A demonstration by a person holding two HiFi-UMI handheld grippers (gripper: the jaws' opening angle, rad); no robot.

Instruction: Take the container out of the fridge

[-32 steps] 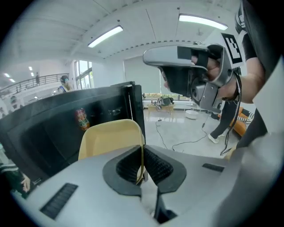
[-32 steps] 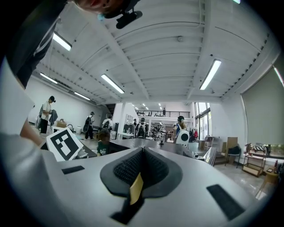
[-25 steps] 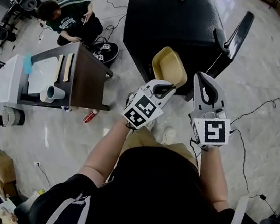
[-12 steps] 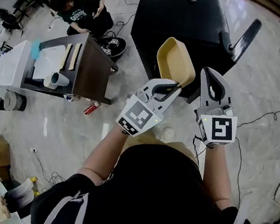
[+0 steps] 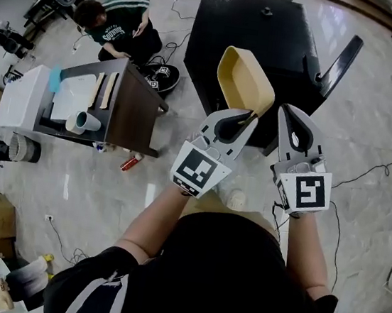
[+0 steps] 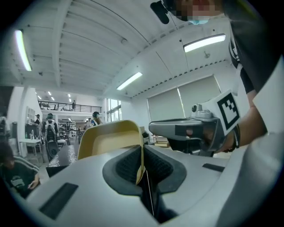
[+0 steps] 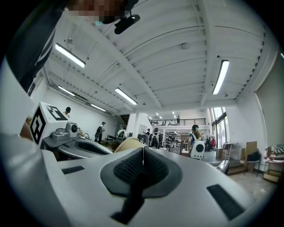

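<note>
Container [image 5: 245, 80] is pinched by its thin rim in left gripper [image 5: 240, 119], held clear of fridge [image 5: 268, 40] at 12 o'clock; judged light, stiff, tilt-prone. Right gripper [image 5: 292, 118] is pressed together, empty.

The right gripper [image 7: 143, 155] points toward a white ceiling with strip lights [image 7: 220, 76] — its jaws pressed together, nothing between them. Just to the left, a tan container [image 7: 128, 144] peeks over the jaw, beside the left gripper [image 7: 84, 147]. People [image 7: 194, 133] stand far behind.
</note>
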